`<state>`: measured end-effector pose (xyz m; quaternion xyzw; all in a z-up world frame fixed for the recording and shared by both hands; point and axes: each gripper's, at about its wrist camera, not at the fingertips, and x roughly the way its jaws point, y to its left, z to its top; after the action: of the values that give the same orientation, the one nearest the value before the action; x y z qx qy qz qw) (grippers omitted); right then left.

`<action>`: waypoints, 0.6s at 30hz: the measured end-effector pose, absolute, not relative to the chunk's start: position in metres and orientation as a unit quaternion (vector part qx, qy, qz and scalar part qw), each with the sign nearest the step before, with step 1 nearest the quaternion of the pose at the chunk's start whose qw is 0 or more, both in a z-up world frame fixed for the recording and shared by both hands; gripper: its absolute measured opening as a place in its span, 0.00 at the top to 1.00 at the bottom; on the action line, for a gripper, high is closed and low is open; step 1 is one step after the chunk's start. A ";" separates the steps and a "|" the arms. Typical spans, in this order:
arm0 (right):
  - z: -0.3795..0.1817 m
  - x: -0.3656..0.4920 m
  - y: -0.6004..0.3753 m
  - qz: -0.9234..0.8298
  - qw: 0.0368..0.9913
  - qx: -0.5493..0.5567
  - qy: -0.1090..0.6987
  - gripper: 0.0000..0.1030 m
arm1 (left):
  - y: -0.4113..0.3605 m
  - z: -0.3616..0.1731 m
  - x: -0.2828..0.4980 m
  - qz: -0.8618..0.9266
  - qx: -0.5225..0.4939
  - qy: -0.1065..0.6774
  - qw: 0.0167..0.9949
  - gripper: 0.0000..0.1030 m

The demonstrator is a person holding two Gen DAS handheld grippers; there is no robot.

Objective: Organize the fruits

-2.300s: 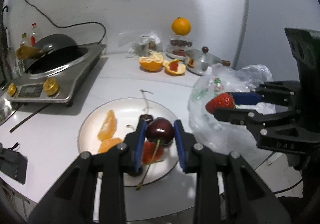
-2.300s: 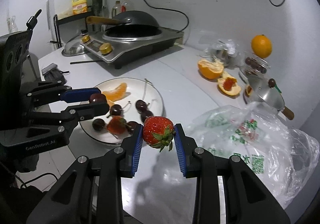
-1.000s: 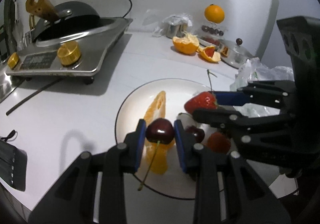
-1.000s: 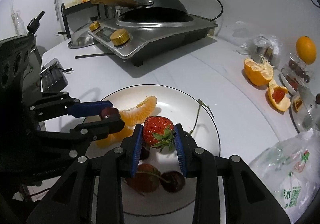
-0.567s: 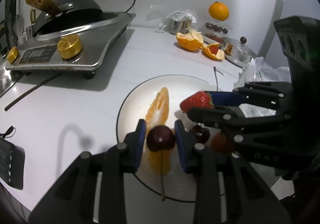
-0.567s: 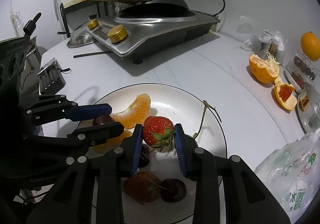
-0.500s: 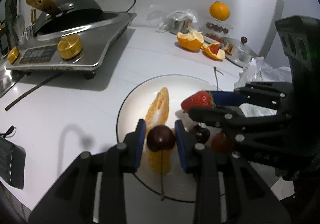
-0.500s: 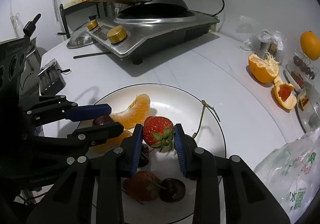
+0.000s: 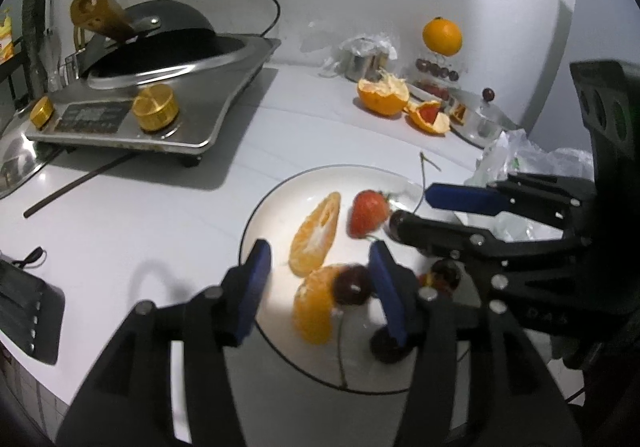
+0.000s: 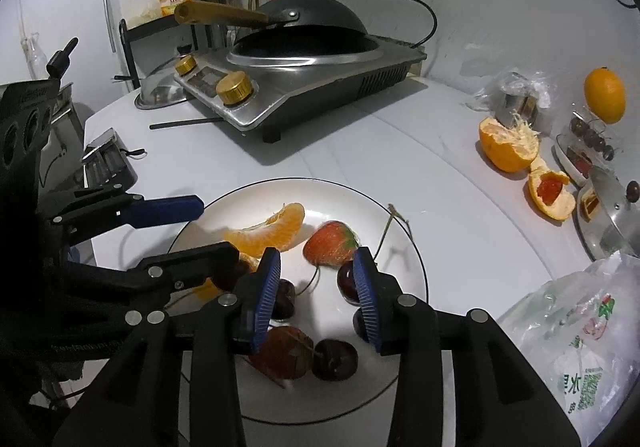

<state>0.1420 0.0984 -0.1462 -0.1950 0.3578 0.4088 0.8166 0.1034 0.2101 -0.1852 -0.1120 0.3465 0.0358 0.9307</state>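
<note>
A white plate (image 9: pixel 250 235) (image 10: pixel 400 231) holds two orange segments (image 9: pixel 316 231), several dark cherries and two strawberries. My left gripper (image 9: pixel 320 279) hovers over the plate's near side, its jaws opening. A cherry (image 9: pixel 352 285) lies loose on the nearer orange segment, close beside the right finger. My right gripper (image 10: pixel 316 279) is over the plate too, jaws opening. A strawberry (image 10: pixel 330 243) (image 9: pixel 368 213) lies free on the plate just ahead of its fingertips. Each gripper shows in the other's view: the right gripper (image 9: pixel 412 209) and the left gripper (image 10: pixel 212 229).
An induction cooker with a black wok (image 10: pixel 304 59) stands at the back left, a thin dark rod (image 9: pixel 80 183) in front of it. Orange peels (image 10: pixel 508 147), a whole orange (image 10: pixel 604 95) and a pot lid (image 10: pixel 612 207) sit at the right. A plastic bag (image 10: pixel 580 347) lies beside the plate.
Both grippers have opened. The cherry dropped from the left jaws onto the orange segment, and the strawberry dropped from the right jaws onto the plate. Neither hand has shifted much.
</note>
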 end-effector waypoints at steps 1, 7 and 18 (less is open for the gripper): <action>-0.145 0.141 0.097 0.408 0.817 -0.195 0.357 0.61 | 0.210 -0.184 0.102 0.037 -0.111 0.345 0.931 0.49; -0.136 0.133 0.085 0.404 0.824 -0.191 0.349 0.61 | 0.202 -0.173 0.094 0.036 -0.103 0.335 0.936 0.40; -0.114 0.111 0.052 0.388 0.840 -0.183 0.332 0.61 | 0.177 -0.147 0.075 0.028 -0.095 0.310 0.946 0.31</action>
<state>0.1112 0.0520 -0.1142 -0.1828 0.3318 0.3880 0.8402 0.0752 0.1769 -0.1473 -0.0948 0.3099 0.0277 0.9456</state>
